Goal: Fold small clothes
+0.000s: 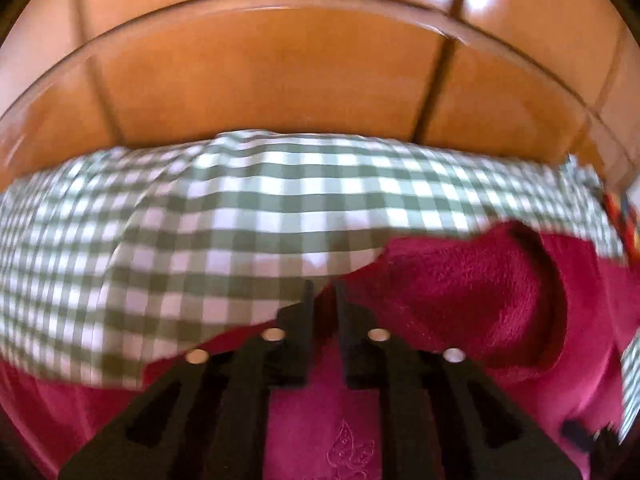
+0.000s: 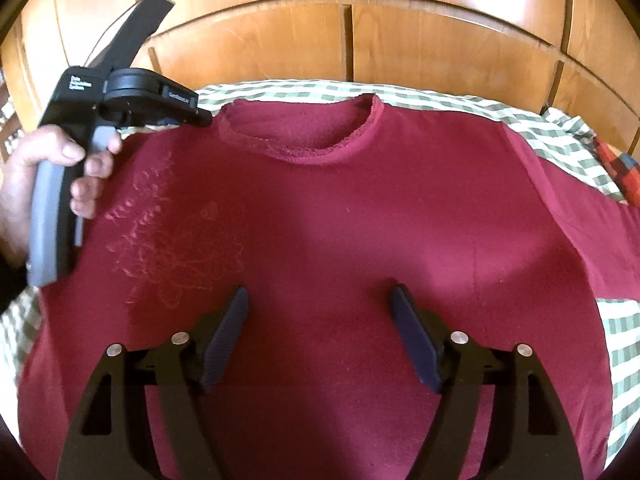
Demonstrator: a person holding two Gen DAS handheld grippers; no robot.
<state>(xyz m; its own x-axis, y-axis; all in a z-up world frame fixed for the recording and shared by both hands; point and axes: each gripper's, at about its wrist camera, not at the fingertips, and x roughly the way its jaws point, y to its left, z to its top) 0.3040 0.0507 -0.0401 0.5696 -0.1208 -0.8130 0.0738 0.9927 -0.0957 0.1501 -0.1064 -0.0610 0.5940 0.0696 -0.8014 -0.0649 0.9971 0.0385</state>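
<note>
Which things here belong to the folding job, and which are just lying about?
Part of the job:
- red sweatshirt
- left gripper, nipping the fabric at the shoulder
- right gripper, open above the sweatshirt

Just lying about:
- checked cloth underneath
- red plaid fabric at the edge
- wooden panelling behind

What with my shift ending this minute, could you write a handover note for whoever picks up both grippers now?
Left gripper: jaws narrow, tips at the edge of the red sweatshirt, at the shoulder beside its collar. Fabric sits between them, but the blur hides whether they grip it.
Right gripper: jaws wide open over the sweatshirt's middle, holding nothing.
Sweatshirt: spread flat, collar away from you, on the checked cloth.
Done: garment laid out.
Left: every fold; none shows yet. Probably begin with the shoulder at the left jaws.
</note>
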